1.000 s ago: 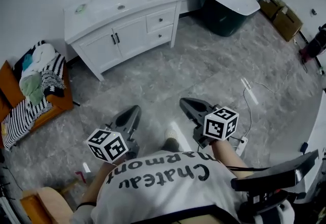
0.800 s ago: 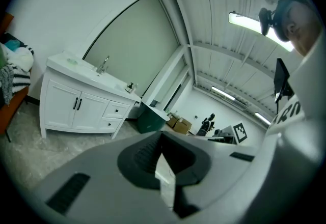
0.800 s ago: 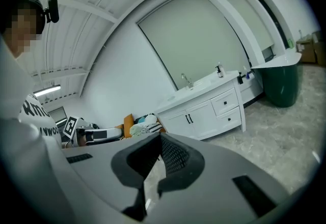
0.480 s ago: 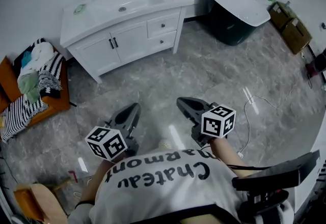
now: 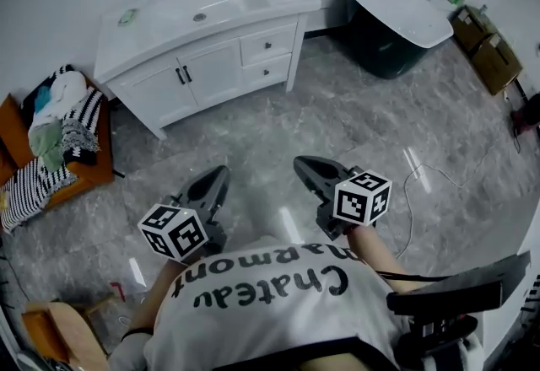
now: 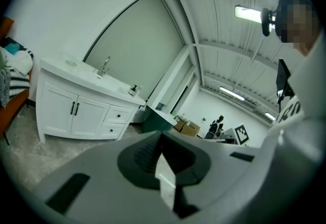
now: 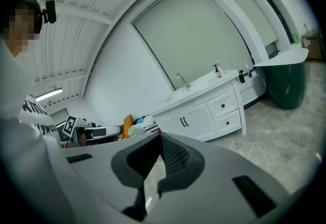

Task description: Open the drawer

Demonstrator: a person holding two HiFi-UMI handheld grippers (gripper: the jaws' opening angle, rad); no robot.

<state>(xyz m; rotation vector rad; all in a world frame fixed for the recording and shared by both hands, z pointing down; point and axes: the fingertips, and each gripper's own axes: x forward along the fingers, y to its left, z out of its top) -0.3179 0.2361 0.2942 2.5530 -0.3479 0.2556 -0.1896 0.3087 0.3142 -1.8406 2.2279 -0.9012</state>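
Observation:
A white vanity [image 5: 198, 36] stands against the far wall, with two small drawers on its right side, the upper drawer [image 5: 267, 46] above the lower drawer [image 5: 267, 70]; both are closed. The drawers also show in the left gripper view [image 6: 121, 114] and the right gripper view [image 7: 224, 106]. My left gripper [image 5: 215, 180] and right gripper [image 5: 305, 167] are held side by side over the grey floor, well short of the vanity and pointing toward it. Both have their jaws together with nothing between them.
A dark green bathtub [image 5: 395, 19] sits right of the vanity. An orange chair piled with clothes [image 5: 51, 137] is at the left, cardboard boxes [image 5: 485, 53] at the far right. A white cable [image 5: 418, 184] lies on the floor, and a black chair [image 5: 456, 293] is close behind at the right.
The person has stepped forward, so the vanity sits a little nearer and further left in the head view. Both grippers moved with the person and stayed shut.

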